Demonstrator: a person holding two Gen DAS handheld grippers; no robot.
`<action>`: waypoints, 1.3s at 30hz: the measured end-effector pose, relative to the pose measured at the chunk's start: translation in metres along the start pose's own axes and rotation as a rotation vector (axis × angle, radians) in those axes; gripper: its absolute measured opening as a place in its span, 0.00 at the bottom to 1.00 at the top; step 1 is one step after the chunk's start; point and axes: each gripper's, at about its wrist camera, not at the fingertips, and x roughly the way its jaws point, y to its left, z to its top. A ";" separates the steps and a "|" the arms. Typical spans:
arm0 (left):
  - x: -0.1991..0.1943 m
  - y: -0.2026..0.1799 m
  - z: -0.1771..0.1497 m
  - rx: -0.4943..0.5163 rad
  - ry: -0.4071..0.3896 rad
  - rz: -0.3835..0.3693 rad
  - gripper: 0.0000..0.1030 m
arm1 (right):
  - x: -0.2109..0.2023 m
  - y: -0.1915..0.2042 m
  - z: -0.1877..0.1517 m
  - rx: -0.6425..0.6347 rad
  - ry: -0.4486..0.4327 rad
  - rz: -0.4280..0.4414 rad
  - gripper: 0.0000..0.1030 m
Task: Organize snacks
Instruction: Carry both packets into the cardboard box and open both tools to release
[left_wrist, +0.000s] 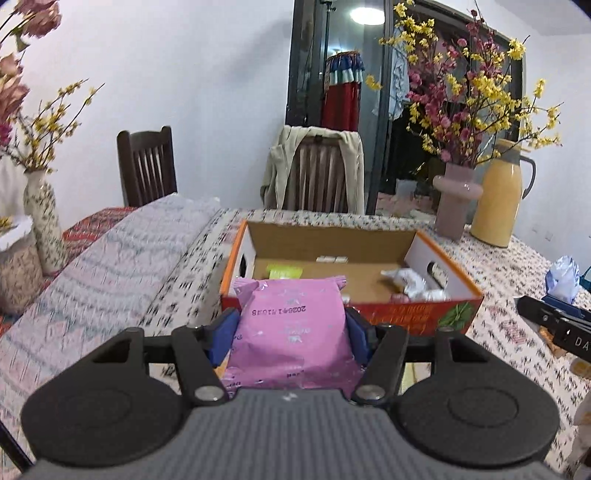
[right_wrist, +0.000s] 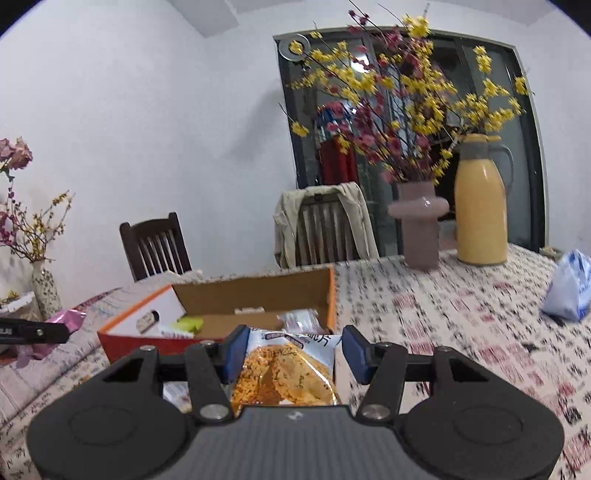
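Observation:
My left gripper (left_wrist: 291, 314) is shut on a pink snack packet (left_wrist: 295, 343), with a blue pad pressed on each side. It hangs just before an open cardboard box (left_wrist: 406, 308) with an orange rim. Inside the box lie a green packet (left_wrist: 284, 273) and white wrapped snacks (left_wrist: 410, 282). My right gripper (right_wrist: 295, 350) is shut on an orange cracker packet (right_wrist: 284, 376), close in front of the same box (right_wrist: 258, 291). The left wrist view shows the right gripper (left_wrist: 554, 325) at its right edge. The right wrist view has the left gripper (right_wrist: 37, 332) with the pink packet (right_wrist: 70, 319) at its left edge.
The table wears a patterned cloth (right_wrist: 461, 314). A pink vase of flowering branches (left_wrist: 456, 203) and a yellow thermos jug (left_wrist: 496, 199) stand behind the box on the right. A blue-white bag (right_wrist: 569, 288) lies far right. Folded fabric (left_wrist: 110, 266) and a speckled vase (left_wrist: 40, 221) are left. Two chairs stand behind.

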 end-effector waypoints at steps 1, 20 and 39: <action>0.002 -0.002 0.004 0.003 -0.006 -0.002 0.60 | 0.002 0.002 0.004 -0.004 -0.006 0.002 0.53; 0.071 -0.013 0.060 -0.042 -0.046 -0.008 0.61 | 0.075 0.025 0.061 -0.060 -0.033 0.032 0.53; 0.147 -0.005 0.049 -0.047 0.011 0.022 0.61 | 0.159 0.023 0.043 -0.092 0.085 0.022 0.53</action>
